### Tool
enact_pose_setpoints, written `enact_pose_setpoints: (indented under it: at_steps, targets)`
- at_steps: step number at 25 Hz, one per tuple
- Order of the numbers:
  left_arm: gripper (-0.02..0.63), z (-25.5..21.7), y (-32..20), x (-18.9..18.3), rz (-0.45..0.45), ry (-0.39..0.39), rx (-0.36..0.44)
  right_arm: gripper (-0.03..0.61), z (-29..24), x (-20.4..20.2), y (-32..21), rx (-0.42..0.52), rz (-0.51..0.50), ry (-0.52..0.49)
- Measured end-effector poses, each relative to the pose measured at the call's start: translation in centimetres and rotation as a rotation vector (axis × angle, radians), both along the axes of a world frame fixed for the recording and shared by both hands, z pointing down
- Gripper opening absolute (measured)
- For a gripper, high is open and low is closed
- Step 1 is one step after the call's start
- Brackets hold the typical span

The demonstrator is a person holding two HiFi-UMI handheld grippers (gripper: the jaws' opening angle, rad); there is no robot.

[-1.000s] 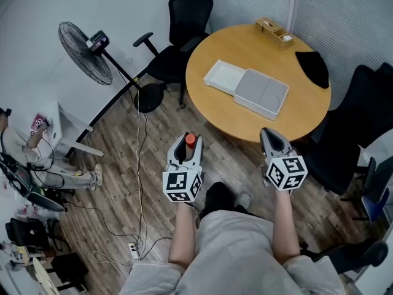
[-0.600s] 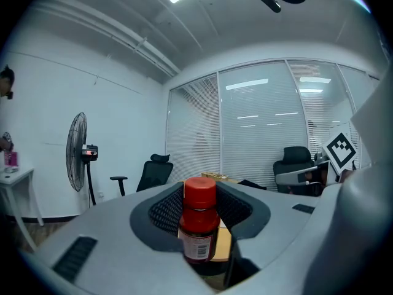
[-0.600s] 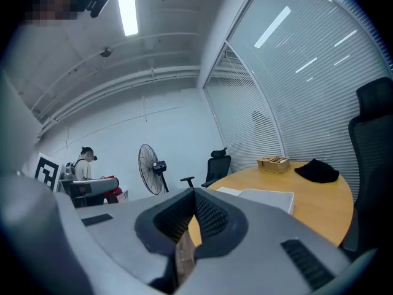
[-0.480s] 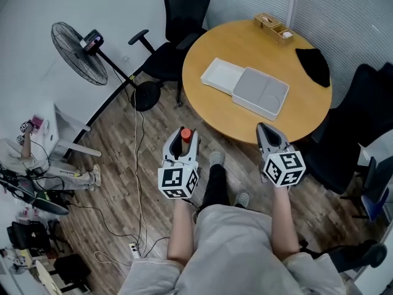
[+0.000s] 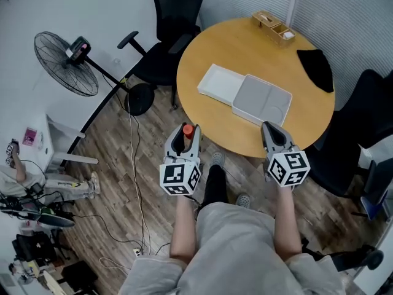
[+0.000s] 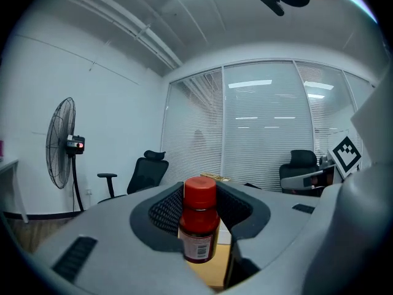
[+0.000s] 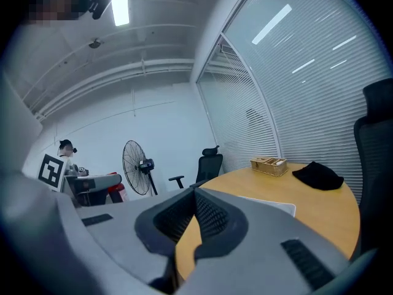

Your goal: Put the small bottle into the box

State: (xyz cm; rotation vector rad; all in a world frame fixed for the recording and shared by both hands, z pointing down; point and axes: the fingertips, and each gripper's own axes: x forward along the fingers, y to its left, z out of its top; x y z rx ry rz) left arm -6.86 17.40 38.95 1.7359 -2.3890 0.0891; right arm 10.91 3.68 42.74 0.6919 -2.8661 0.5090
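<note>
Head view: the left gripper (image 5: 182, 141) hung short of the round table (image 5: 209, 48) with the red-capped small bottle (image 5: 188, 129) upright in it. The white box (image 5: 216, 82) lay open, seemingly empty, with the grey lid (image 5: 262, 99) touching it. The bottle was best carried level past the rim, then lowered.

Left gripper view: the jaws pinched the small bottle (image 6: 199, 226) by its body.

Right gripper view: the right gripper (image 7: 195, 217) held nothing, its jaws pressed together.
</note>
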Motion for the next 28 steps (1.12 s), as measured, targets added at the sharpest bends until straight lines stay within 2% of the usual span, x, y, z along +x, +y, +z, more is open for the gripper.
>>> enact_pose_setpoints:
  at_steps: [4,15,20,28]
  targets:
    - [0.170,0.0,-4.2,-1.8,0.045,0.004,-0.007,0.018,-0.4,-2.1,-2.9,0.005,0.016,0.006]
    - [0.170,-1.3,-14.1,-7.9,0.242,-0.032,-0.019,0.018,0.1,-8.9,-8.9,-0.030,0.086,0.049]
    - [0.170,-0.1,-17.4,-10.8,0.336,-0.035,-0.053,0.018,0.1,-11.4,-11.1,-0.045,0.132,0.059]
    - [0.170,2.7,-20.5,-13.1,0.495,-0.015,-0.066,0.018,1.6,-13.6,-12.0,-0.083,0.224,0.075]
